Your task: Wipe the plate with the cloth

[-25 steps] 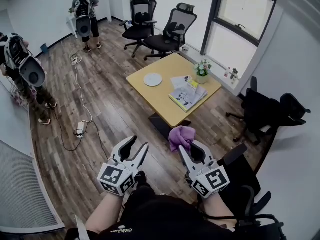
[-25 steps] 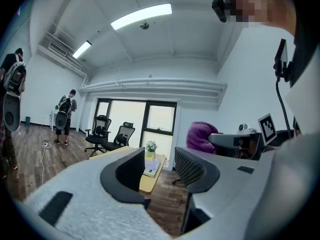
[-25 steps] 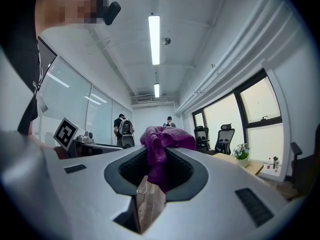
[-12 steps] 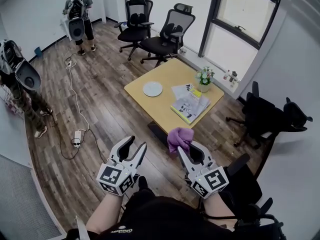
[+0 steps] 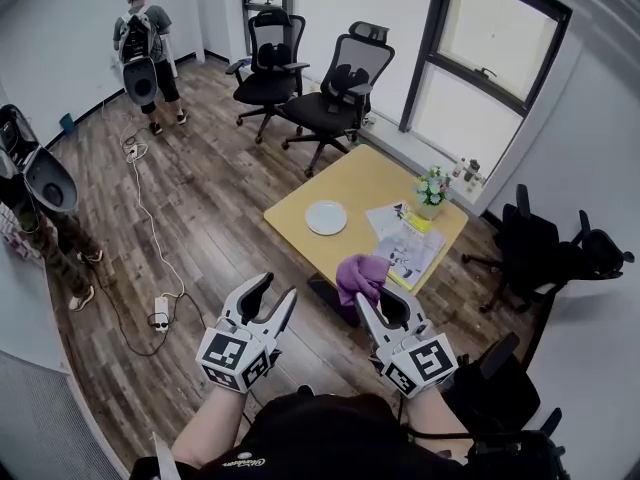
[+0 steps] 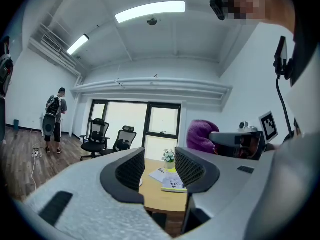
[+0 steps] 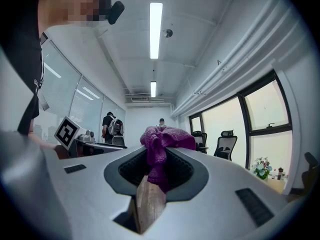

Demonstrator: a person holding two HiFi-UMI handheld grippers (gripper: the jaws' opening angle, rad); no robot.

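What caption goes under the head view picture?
Right gripper clamps a purple cloth, left gripper is open, white plate sits on the wooden table ahead.

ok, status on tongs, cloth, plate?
Left tongs open, empty. Right tongs shut on cloth. Plate on table ahead, tongs well short of it. Papers beside plate, not touching.

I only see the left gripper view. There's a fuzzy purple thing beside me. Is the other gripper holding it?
Observer: Yes. The right gripper is shut on the purple cloth, which bunches up above its jaws.
Operator: What do we wipe?
Observer: The white plate. In the head view it lies on the yellow table, left of the papers.
Operator: Is the cloth on it yet?
Observer: No. In the head view the cloth is apart from the plate, held short of the table's near edge.
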